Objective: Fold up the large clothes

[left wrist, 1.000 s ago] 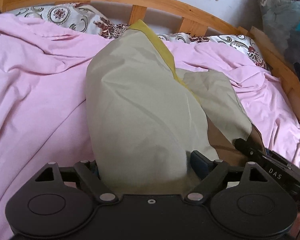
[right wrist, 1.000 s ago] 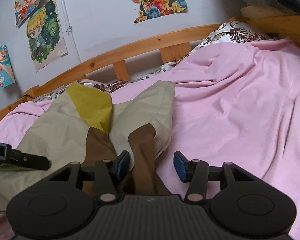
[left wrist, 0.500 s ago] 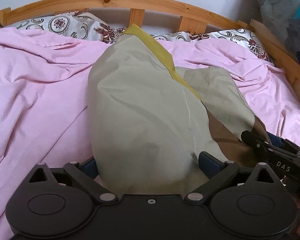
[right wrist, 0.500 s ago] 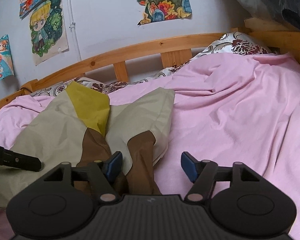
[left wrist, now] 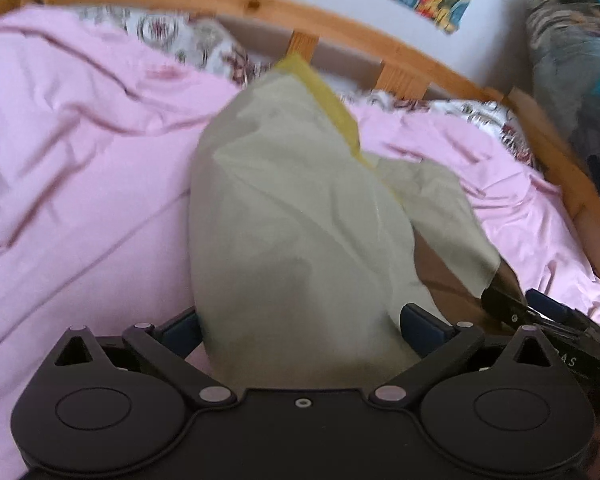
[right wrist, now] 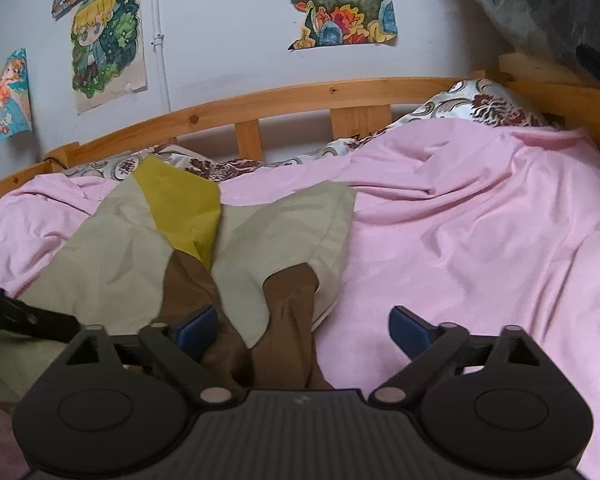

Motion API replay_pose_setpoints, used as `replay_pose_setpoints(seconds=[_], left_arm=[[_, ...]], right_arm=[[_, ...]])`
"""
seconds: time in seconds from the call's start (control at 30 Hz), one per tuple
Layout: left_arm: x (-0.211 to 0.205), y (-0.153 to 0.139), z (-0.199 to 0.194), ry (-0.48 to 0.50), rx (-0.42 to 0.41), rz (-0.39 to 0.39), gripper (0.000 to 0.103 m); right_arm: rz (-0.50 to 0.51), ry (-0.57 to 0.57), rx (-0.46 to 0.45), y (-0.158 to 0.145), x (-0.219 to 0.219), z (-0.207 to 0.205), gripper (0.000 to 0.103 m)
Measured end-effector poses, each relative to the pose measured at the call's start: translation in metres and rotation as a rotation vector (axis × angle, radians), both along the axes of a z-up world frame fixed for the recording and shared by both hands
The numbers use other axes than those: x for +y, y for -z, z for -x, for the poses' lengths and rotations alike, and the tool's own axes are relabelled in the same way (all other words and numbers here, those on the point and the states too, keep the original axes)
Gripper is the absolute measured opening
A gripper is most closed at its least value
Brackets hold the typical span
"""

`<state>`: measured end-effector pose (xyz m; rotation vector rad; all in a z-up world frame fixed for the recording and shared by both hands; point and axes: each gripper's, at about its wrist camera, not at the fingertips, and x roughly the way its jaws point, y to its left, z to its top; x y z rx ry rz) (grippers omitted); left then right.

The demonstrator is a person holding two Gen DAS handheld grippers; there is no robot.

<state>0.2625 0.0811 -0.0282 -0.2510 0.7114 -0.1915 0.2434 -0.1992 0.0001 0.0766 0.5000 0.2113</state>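
A large beige garment point(left wrist: 300, 220) with a mustard-yellow panel point(right wrist: 180, 208) and brown parts point(right wrist: 292, 304) lies folded lengthwise on the pink bedsheet point(left wrist: 80, 200). My left gripper point(left wrist: 300, 328) stands wide open at the garment's near end, and the beige cloth lies loose between its blue pads. My right gripper point(right wrist: 304, 330) is at the brown end with its jaws opening. The brown cloth rests between them near the left pad point(right wrist: 198, 330), and the right pad is clear of it. Each gripper shows in the other's view: the right gripper point(left wrist: 540, 316) and the left gripper point(right wrist: 20, 312).
A wooden bed rail point(right wrist: 300, 100) runs along the far side, with patterned pillows point(right wrist: 480, 104) against it. Posters point(right wrist: 340, 4) hang on the wall. A dark bundle of fabric point(left wrist: 572, 80) sits past the bed's right corner. Wrinkled pink sheet spreads on both sides of the garment.
Both grippers' jaws have widened and let go of the cloth, the right one markedly. The left view has shifted a little and is blurred. The garment stays lying on the bed.
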Motion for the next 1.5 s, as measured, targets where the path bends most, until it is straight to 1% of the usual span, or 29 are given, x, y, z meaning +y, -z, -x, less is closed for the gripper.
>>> replay_pose_setpoints(seconds=[0.1,0.13,0.2,0.23,0.3,0.4,0.47,0.5,0.57,0.6,0.63,0.7,0.77,0.83,0.87,0.93,1.03,1.13,1.2,1.37,1.5], left_arm=[[-0.006,0.009,0.008,-0.015,-0.031,-0.034,0.102],[-0.007,0.012,0.007,-0.025,-0.021,-0.032,0.102],[-0.007,0.015,0.001,-0.051,0.011,0.003,0.102],[-0.008,0.017,-0.002,-0.056,0.02,0.003,0.102],[-0.014,0.02,-0.005,-0.058,0.018,-0.027,0.102],[-0.017,0.009,-0.003,-0.065,-0.001,-0.059,0.102],[-0.016,-0.003,-0.003,-0.099,-0.042,-0.103,0.1],[-0.015,-0.011,-0.001,-0.126,-0.089,-0.118,0.1],[-0.009,-0.028,-0.004,-0.164,-0.197,-0.104,0.102],[-0.009,-0.035,-0.01,-0.173,-0.221,-0.106,0.102],[-0.01,-0.04,-0.02,-0.181,-0.226,-0.122,0.102],[-0.016,-0.046,-0.047,-0.2,-0.223,-0.165,0.102],[-0.022,-0.043,-0.077,-0.218,-0.229,-0.206,0.102],[-0.025,-0.037,-0.106,-0.206,-0.161,-0.231,0.102],[-0.027,-0.03,-0.122,-0.194,-0.108,-0.238,0.102],[-0.03,-0.019,-0.138,-0.167,-0.02,-0.262,0.102],[-0.032,-0.009,-0.142,-0.162,-0.002,-0.294,0.103],[-0.035,0.004,-0.135,-0.174,-0.044,-0.322,0.103],[-0.037,0.011,-0.135,-0.174,-0.057,-0.344,0.103],[-0.032,0.013,-0.135,-0.176,-0.064,-0.333,0.103],[-0.031,0.008,-0.13,-0.178,-0.075,-0.317,0.102]], right_arm=[[0.049,0.012,0.019,-0.004,0.0,0.002,0.102],[0.062,0.017,0.024,-0.004,-0.001,0.002,0.102],[0.078,0.029,0.041,-0.003,-0.002,0.0,0.102],[0.081,0.033,0.048,-0.002,-0.003,0.0,0.103],[0.09,0.045,0.065,0.0,-0.005,-0.002,0.103],[0.098,0.059,0.078,0.002,-0.008,-0.004,0.102],[0.084,0.061,0.081,0.003,-0.012,-0.004,0.103],[0.08,0.062,0.081,0.003,-0.014,-0.004,0.103],[0.074,0.064,0.081,0.004,-0.017,-0.005,0.103],[0.067,0.061,0.084,0.005,-0.019,-0.007,0.103],[0.058,0.059,0.086,0.007,-0.021,-0.008,0.103],[0.045,0.051,0.087,0.009,-0.023,-0.011,0.103],[0.045,0.044,0.082,0.01,-0.024,-0.013,0.103],[0.047,0.041,0.077,0.01,-0.024,-0.015,0.103],[0.049,0.044,0.076,0.01,-0.024,-0.015,0.103],[0.051,0.042,0.076,0.01,-0.024,-0.015,0.103],[0.051,0.042,0.079,0.01,-0.025,-0.015,0.103],[0.051,0.045,0.079,0.01,-0.024,-0.015,0.103],[0.057,0.044,0.077,0.011,-0.022,-0.015,0.103],[0.07,0.051,0.071,0.012,-0.02,-0.014,0.103],[0.075,0.05,0.066,0.011,-0.019,-0.014,0.103]])
